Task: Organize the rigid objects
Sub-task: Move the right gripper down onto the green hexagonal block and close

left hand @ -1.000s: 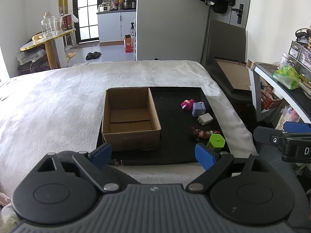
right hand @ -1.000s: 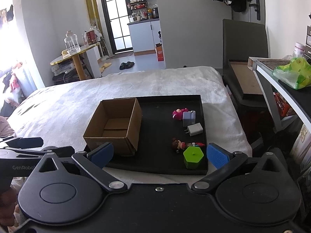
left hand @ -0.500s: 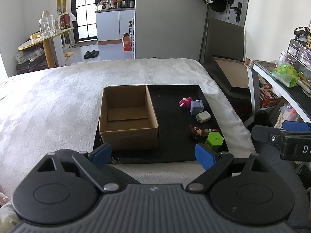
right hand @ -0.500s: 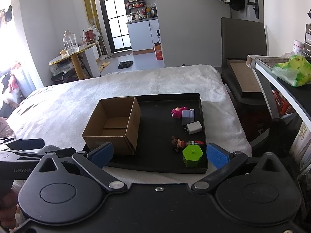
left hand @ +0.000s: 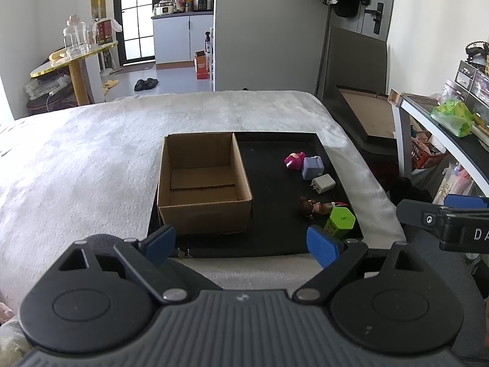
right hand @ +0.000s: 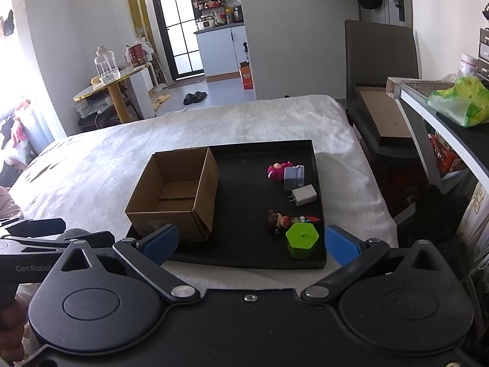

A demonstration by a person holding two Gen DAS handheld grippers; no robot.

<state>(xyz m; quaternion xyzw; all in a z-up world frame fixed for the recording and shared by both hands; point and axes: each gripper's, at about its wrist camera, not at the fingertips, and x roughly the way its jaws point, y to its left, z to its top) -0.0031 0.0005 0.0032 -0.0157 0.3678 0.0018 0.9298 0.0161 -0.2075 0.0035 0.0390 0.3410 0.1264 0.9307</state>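
An open, empty cardboard box [left hand: 203,183] [right hand: 175,197] stands on the left half of a black tray [left hand: 269,165] [right hand: 244,183] on the bed. On the tray's right side lie a pink toy [left hand: 294,160] [right hand: 277,169], a lilac block [left hand: 312,167] [right hand: 293,177], a white charger [left hand: 323,183] [right hand: 303,195], a small doll [left hand: 314,206] [right hand: 279,220] and a green hexagonal container [left hand: 340,221] [right hand: 302,240]. My left gripper [left hand: 241,243] hovers open short of the tray's near edge. My right gripper [right hand: 250,243] is open too, just before the green container.
The white fleece bed cover [left hand: 76,159] spreads left of and beyond the tray. A shelf with a green bag [right hand: 458,101] and a dark chair holding a flat carton [right hand: 382,113] stand to the right. My right gripper's body [left hand: 446,223] shows at the left wrist view's right edge.
Both grippers have drifted slightly back and up, so the tray sits a little higher in the frames. Nothing on the tray has moved and both grippers stay open.
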